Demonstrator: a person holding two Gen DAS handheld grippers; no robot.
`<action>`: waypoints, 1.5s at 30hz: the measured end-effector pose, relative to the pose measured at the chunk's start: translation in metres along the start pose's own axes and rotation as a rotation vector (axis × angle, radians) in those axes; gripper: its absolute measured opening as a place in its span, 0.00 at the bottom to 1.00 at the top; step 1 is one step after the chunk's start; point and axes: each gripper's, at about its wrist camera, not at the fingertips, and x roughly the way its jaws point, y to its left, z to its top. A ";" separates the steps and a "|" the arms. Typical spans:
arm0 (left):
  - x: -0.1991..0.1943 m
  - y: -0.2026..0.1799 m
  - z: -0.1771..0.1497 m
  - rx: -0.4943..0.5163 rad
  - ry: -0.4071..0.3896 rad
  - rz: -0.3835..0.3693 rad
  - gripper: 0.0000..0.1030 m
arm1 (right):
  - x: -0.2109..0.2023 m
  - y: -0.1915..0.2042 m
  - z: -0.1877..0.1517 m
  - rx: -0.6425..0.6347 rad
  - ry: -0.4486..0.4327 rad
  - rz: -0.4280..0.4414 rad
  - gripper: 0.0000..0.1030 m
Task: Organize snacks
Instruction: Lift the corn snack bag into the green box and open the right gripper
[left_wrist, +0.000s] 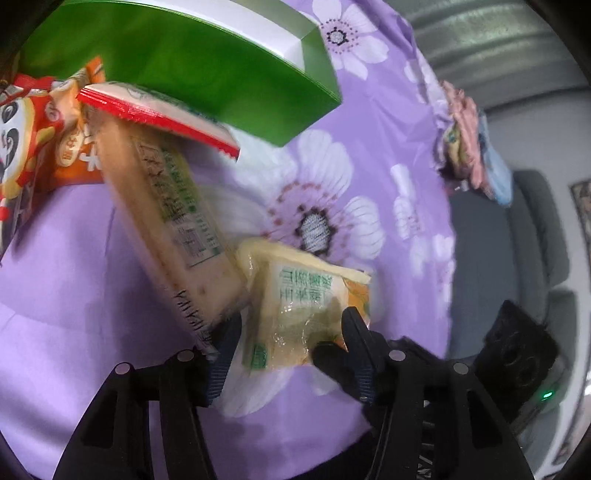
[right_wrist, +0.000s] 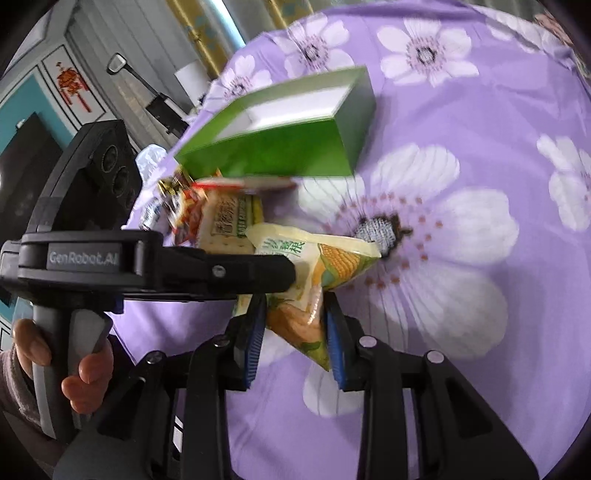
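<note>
The corn packet, clamped between the right gripper fingers above the cloth, is best carried level to the green box; the left gripper stands parted around it.

"GenRobot.AI" is showing on the left gripper body, left of the right gripper's jaws; packet print is staying unreadable.

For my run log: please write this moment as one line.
right gripper: shut on corn snack packet | left gripper: around same packet, grip unclear | cracker pack: beside | green box: behind, on floral cloth
</note>
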 end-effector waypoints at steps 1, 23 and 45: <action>0.001 -0.002 -0.005 0.018 -0.001 0.002 0.54 | -0.001 -0.001 -0.003 0.010 0.004 0.006 0.32; -0.028 -0.061 -0.014 0.302 -0.142 0.047 0.39 | -0.037 0.012 0.003 -0.067 -0.088 -0.038 0.30; -0.078 0.001 0.128 0.235 -0.356 0.166 0.39 | 0.061 0.061 0.162 -0.249 -0.132 0.021 0.31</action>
